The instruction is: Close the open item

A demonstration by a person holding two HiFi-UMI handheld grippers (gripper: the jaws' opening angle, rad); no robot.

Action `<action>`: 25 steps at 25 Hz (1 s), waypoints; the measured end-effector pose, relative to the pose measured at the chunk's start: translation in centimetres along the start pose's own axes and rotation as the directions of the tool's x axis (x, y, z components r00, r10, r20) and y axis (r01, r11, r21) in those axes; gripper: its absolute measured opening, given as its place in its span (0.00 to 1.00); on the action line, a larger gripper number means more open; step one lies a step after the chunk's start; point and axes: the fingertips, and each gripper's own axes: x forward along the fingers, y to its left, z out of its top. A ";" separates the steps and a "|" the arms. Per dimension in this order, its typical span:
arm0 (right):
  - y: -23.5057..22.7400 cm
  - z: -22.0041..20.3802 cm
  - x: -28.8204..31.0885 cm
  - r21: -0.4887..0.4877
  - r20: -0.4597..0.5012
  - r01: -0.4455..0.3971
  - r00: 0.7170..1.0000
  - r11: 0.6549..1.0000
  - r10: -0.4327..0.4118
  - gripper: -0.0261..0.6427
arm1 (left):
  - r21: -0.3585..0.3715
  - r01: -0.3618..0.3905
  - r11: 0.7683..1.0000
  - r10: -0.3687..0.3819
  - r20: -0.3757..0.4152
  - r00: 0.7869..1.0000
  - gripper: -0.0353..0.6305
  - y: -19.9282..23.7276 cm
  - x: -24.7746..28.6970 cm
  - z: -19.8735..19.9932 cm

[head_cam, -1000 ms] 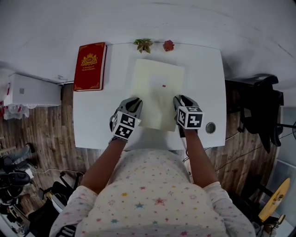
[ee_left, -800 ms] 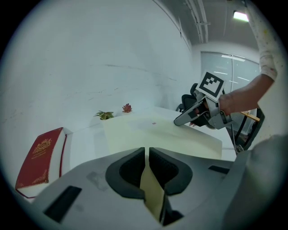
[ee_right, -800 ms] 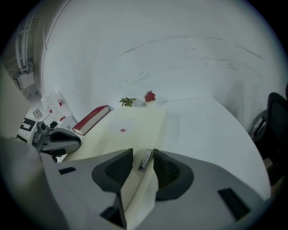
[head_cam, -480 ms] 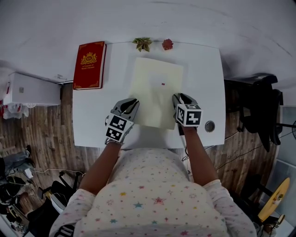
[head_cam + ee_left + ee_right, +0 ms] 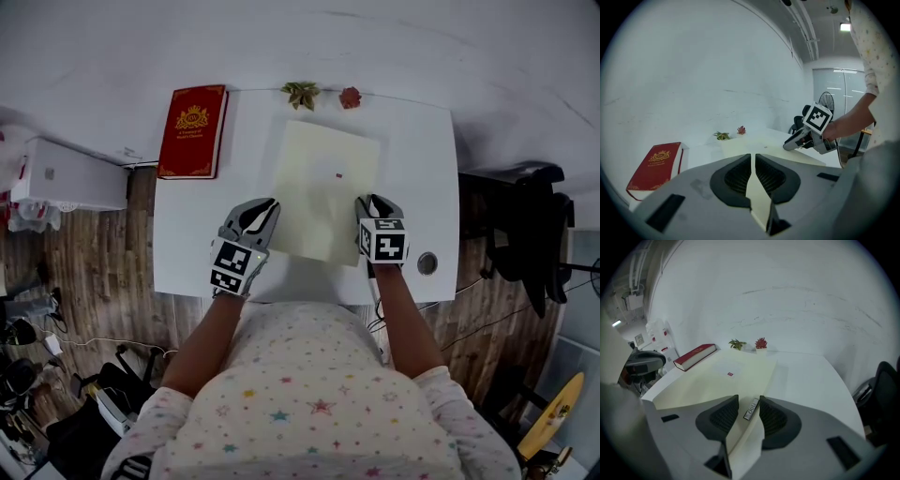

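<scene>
Whereas a second ago the left hand-held gripper [image 5: 753,159] lay over the near left corner of the cream folder [image 5: 323,183], it now sits slightly further out to the left and looks raised, the corner with it. The right hand-held gripper [image 5: 749,403] has kept its place at the near right corner. The left jaws are almost pressed together, pinching a thin cream sheet of the folder. The right jaws stand a little apart, clamped on the folder's edge where a small metal label shows; whether this edge is the spine is unclear. The folder lies mid-bench [image 5: 202,239]. On the bench are one folder, one red book [image 5: 192,131] and two small plants [image 5: 301,93], with two hand-held grippers.
</scene>
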 end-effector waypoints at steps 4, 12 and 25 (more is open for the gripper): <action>-0.2 0.0 0.0 0.054 -0.003 -0.020 1.000 0.998 0.020 0.24 | -0.026 -0.007 1.000 0.009 0.067 0.998 0.11 0.7 -1.0 1.8; 0.3 1.4 -1.5 -0.064 0.010 0.045 0.999 0.997 -0.044 0.13 | -0.078 -0.012 0.997 0.024 0.159 0.987 0.10 2.4 -2.9 4.3; 2.1 8.7 -8.3 0.067 0.296 -0.052 0.955 0.996 0.030 0.04 | -0.103 -0.019 0.994 0.046 0.260 0.965 0.08 4.4 -5.8 9.7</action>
